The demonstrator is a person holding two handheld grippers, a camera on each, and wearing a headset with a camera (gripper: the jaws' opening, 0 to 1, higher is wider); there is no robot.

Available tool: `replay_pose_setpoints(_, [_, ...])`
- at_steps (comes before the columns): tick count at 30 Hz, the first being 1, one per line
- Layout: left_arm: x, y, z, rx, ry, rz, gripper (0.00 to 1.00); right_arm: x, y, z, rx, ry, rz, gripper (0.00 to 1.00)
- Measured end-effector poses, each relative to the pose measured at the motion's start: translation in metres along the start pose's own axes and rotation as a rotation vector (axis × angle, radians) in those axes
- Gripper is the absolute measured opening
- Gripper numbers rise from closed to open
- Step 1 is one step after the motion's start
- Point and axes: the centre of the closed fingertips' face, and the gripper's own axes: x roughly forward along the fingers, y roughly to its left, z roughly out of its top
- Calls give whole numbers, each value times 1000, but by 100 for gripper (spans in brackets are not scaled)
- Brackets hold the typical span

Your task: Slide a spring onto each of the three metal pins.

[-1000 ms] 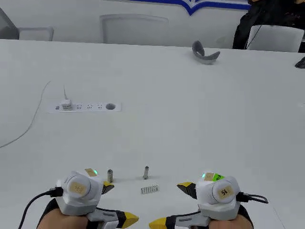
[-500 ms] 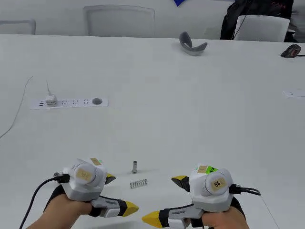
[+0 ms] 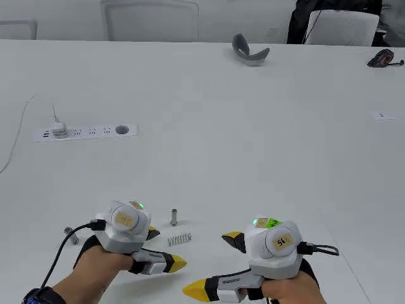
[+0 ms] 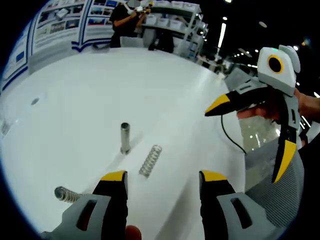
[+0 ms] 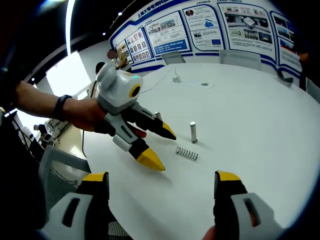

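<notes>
One short metal pin [image 3: 174,217] stands upright on the white table, with a loose spring [image 3: 179,239] lying just in front of it. Another pin [image 3: 71,235] lies at the left, and it seems to carry a spring. My left gripper [image 3: 164,247] is open, its tips just left of the loose spring. The left gripper view has the pin [image 4: 124,137] and spring [image 4: 150,160] ahead of the open left gripper [image 4: 164,176]. My right gripper [image 3: 212,264] is open and empty, to the right of the spring. From the right gripper [image 5: 161,176], the spring [image 5: 187,153] lies beyond it.
A white power strip [image 3: 82,132] with a plug and cable lies at mid left. Far back sit a grey curved object [image 3: 248,52], a black item [image 3: 383,58] and chairs. The table's edge runs close at the lower right.
The head camera has tilted, shifting the scene. My left gripper has moved right, closer to the upright pin and spring, and now covers a second pin. The right gripper kept its place.
</notes>
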Motion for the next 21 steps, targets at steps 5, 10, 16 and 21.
replay_pose_setpoints(5, [9,3,2,-3,0,7,52,-2,-6,1,8,-7,-8,88])
replay_pose_setpoints(10, [17,6,1,-22,9,17,53,-1,-5,-4,23,2,-4,87])
replay_pose_setpoints(16, [24,7,-1,-25,20,28,40,1,-2,-8,38,8,1,87])
replay_pose_setpoints(21, [28,15,1,-2,16,69,28,1,0,-10,43,10,4,87])
